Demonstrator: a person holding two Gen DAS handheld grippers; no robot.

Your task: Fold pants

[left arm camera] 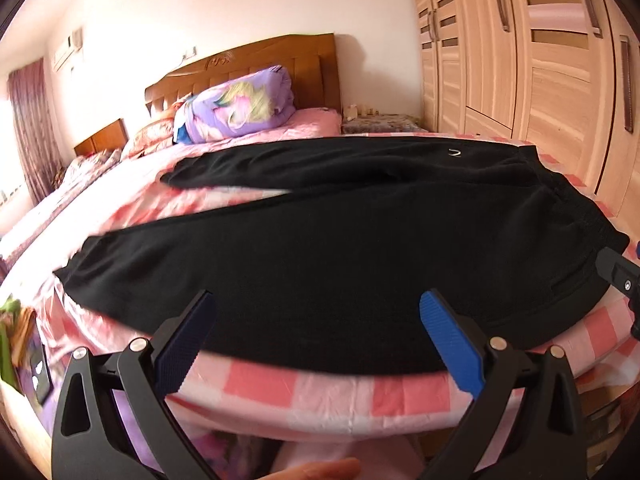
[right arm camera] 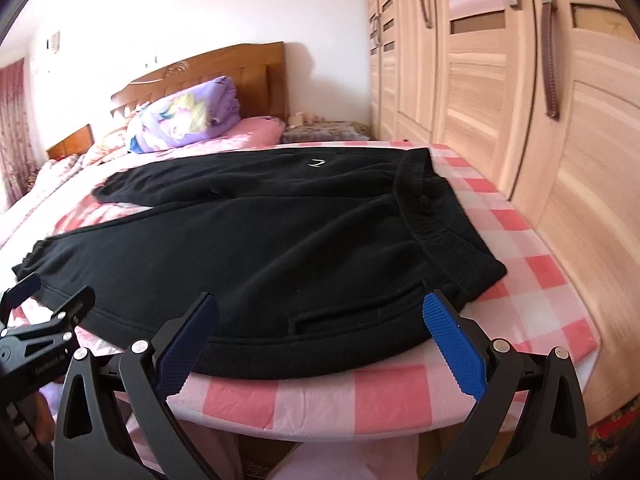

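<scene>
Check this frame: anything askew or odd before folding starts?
Nothing stands out. The black pants lie flat on the checked bedsheet, legs slightly splayed, and the left gripper and right gripper are open, holding nothing.

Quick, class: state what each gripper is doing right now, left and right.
Left gripper: open, holding nothing, above the black pants.
Right gripper: open, holding nothing, at the pants' near edge.

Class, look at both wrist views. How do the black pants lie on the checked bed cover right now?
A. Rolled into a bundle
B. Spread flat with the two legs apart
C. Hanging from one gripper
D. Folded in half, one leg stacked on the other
B: the black pants lie flat on the checked cover, legs splayed apart, and both the left gripper and the right gripper are open and empty.
</scene>
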